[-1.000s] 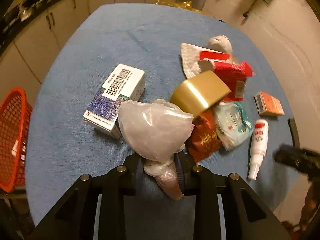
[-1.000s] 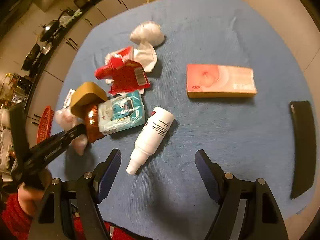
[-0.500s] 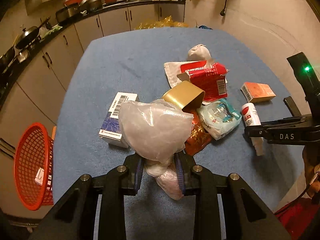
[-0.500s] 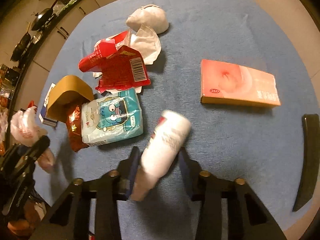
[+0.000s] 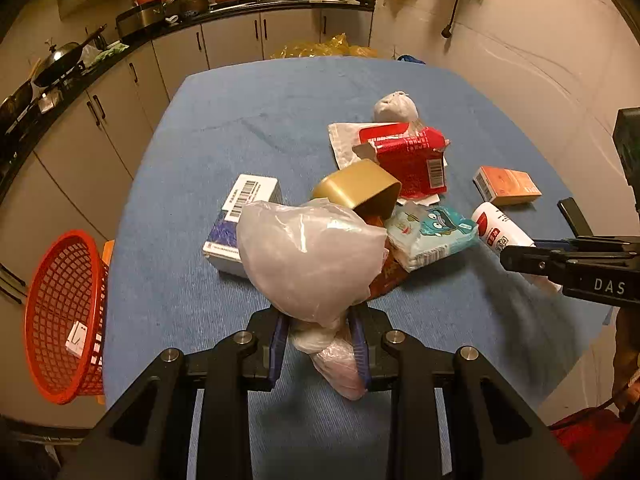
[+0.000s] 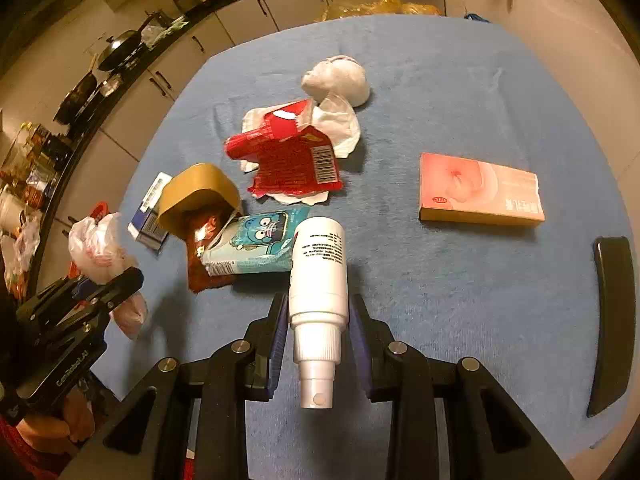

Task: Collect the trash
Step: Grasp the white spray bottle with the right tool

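The right tongs (image 6: 318, 334) have just been closing and are now pinching a white spray bottle (image 6: 318, 280) round its shoulder, nozzle pointing back toward the wrist and the heavier body sticking out ahead of the tips. That long overhang is the weak point: a smooth, round bottle gripped near one end is likely to pivot or slide out if the hand is swinging quickly. The left tongs (image 5: 318, 346) are nearly shut on the twisted neck of a crumpled clear plastic bag (image 5: 308, 256), whose puffed body is billowing above the tips; thin film can creep through the pads, and the loose bulk could be brushing the gold box (image 5: 358, 192) or the blue wet-wipe pack (image 5: 430, 236) lying just ahead of it.

Both pairs are pointing steeply down at the blue worktop (image 5: 248, 120), the right pair off to the right side of the left. The red basket (image 5: 60, 316) is sitting well off to the left of the left tongs, beyond the worktop edge, so the bottle is probably facing the longer carry.
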`<action>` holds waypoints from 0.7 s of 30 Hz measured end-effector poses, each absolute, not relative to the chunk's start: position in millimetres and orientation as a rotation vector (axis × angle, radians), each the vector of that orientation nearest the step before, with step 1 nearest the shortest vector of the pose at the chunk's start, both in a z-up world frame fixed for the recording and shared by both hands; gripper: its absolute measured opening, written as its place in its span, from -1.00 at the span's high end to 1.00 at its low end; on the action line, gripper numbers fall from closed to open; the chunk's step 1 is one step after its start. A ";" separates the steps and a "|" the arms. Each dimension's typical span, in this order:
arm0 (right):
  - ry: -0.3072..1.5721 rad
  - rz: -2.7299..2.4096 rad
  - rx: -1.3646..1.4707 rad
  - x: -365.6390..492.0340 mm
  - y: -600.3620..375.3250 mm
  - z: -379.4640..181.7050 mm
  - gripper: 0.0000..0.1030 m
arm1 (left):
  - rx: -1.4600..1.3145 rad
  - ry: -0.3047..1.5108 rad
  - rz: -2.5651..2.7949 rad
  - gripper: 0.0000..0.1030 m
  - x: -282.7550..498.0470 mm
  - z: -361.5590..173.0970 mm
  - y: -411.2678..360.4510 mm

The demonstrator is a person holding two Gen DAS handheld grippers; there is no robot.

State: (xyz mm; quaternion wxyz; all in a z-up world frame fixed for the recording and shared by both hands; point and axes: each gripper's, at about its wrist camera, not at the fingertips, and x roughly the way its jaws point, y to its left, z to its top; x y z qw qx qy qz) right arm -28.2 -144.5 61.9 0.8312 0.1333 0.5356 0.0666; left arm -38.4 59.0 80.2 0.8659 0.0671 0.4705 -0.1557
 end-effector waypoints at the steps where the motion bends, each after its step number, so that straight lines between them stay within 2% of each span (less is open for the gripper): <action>1: 1.136 0.147 0.280 -30.4 -143.9 62.2 0.37 | 0.140 0.985 -0.326 0.47 -39.8 80.0 59.3; 13: 1.278 0.138 0.280 -41.3 -135.5 31.9 0.35 | 0.126 0.996 -0.326 0.47 -53.9 78.2 68.5; 17: 1.274 0.130 0.280 -38.5 -134.1 31.8 0.19 | 0.127 0.996 -0.324 0.47 -56.5 78.9 70.0; 20: 1.289 0.126 0.281 -35.2 -132.6 26.2 0.19 | 0.124 0.993 -0.318 0.47 -58.4 80.5 72.7; 21: 1.297 0.124 0.286 -34.0 -132.1 23.1 0.27 | 0.123 0.992 -0.314 0.47 -58.9 81.1 74.0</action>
